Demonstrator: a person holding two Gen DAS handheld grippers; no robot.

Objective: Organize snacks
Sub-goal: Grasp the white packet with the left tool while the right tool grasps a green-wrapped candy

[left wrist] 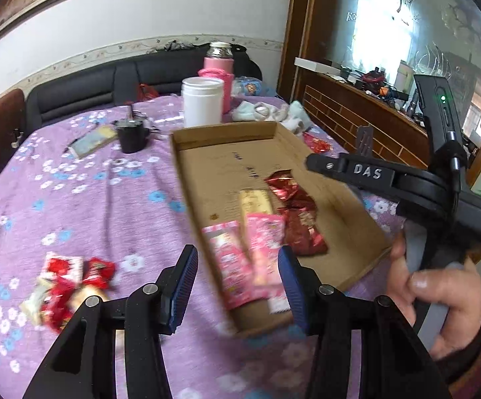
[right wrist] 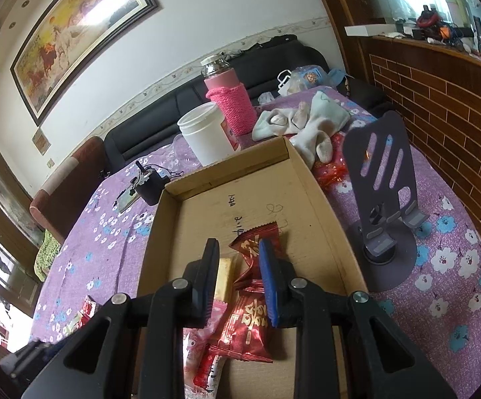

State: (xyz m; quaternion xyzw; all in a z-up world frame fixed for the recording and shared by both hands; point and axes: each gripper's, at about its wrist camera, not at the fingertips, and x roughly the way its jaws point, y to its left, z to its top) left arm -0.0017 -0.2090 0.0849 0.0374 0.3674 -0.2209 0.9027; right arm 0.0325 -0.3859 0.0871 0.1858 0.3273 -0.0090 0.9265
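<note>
**Snacks gathered in a cardboard tray**

Left wrist view: the left claw [left wrist: 237, 286] is seen part open and empty above the cardboard tray [left wrist: 343, 199], near the bench's [left wrist: 107, 199] right edge. Two pink packets [left wrist: 230, 262], blurred, and two red packets [left wrist: 302, 226] lie inside. A loose pile [left wrist: 64, 286] cannot be counted.

Right wrist view: the right claw [right wrist: 239, 279] is held narrow, empty, above a red packet [right wrist: 245, 329].

You're in a home living room: a dark sofa [right wrist: 187, 99] at twelve o'clock, a framed painting [right wrist: 74, 33] above, a floral cloth [left wrist: 90, 199] on the bench.
</note>
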